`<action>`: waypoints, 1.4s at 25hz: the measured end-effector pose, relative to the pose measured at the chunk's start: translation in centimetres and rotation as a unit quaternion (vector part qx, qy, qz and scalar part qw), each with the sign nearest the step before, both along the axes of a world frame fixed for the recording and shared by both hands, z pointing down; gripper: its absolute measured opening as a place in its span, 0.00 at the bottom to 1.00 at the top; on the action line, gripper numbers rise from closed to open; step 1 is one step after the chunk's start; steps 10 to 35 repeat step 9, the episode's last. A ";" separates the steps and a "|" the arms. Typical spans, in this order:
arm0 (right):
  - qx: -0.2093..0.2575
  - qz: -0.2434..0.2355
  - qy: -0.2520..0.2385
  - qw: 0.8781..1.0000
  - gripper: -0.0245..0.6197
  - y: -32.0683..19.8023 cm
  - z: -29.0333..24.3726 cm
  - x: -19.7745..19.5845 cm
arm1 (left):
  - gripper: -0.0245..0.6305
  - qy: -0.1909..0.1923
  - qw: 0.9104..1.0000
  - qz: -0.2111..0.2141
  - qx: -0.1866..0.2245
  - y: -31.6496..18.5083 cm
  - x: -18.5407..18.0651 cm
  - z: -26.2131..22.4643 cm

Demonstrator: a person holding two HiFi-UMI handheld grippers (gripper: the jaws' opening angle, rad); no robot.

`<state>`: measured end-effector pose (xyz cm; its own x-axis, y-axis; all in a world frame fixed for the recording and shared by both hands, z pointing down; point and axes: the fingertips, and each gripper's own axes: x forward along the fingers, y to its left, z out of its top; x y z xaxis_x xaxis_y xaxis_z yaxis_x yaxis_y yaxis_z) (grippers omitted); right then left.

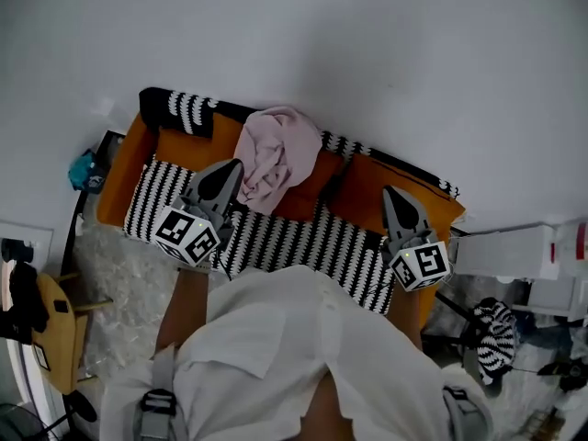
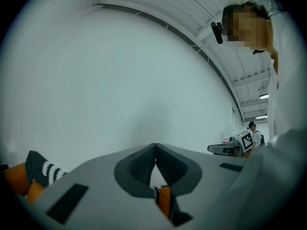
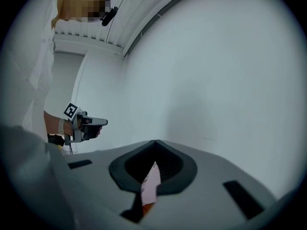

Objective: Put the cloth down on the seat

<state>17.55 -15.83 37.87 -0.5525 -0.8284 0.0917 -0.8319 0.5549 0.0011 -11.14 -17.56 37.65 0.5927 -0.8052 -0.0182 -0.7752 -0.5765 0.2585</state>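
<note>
- Head view: cloth (image 1: pixel 274 154) lying bunched at the middle of the seat (image 1: pixel 366 198), against the sofa's back edge, its top leaning on the backrest. Touched by neither tool.
- Same view: left tongs (image 1: pixel 228 171) clenched and empty, hanging over the striped cover (image 1: pixel 303 242) just beside the cloth's left side. Right tongs (image 1: pixel 393 196) likewise pressed together, well apart from the cloth, toward the sofa's right edge.
- Judged from this: the put-down itself looks done, with the cloth resting on the sofa under its own weight and nothing left in either grip.
- Left gripper view: left tongs (image 2: pixel 155 150) closed tip to tip with nothing pinched. Only a sliver of orange and stripes showing through the gap below the tips. Orange corner of the sofa (image 2: pixel 14 178) at the lower left, bare wall ahead.
- Right gripper view: right tongs (image 3: pixel 156 145) meeting at the tips too. Pale pink of the cloth (image 3: pixel 150 183) seen through the gap beneath them, probably lying beyond rather than held, given the head view.
- Next move, as a judgement: little more than lifting both tools clear of the sofa, without snagging a fold. If a flatter lay is wanted, opening the left tool and tugging the nearest edge down toward the front edge.
</note>
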 end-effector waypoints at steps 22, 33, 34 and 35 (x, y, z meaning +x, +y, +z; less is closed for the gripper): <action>-0.001 0.014 0.000 1.000 0.05 -0.4 0.3 0.1 | 0.06 -0.008 1.000 0.017 -0.002 -1.4 0.2 0.2; -0.001 0.014 0.000 1.000 0.05 -0.4 0.3 0.1 | 0.06 -0.008 1.000 0.017 -0.002 -1.4 0.2 0.2; -0.001 0.014 0.000 1.000 0.05 -0.4 0.3 0.1 | 0.06 -0.008 1.000 0.017 -0.002 -1.4 0.2 0.2; -0.001 0.014 0.000 1.000 0.05 -0.4 0.3 0.1 | 0.06 -0.008 1.000 0.017 -0.002 -1.4 0.2 0.2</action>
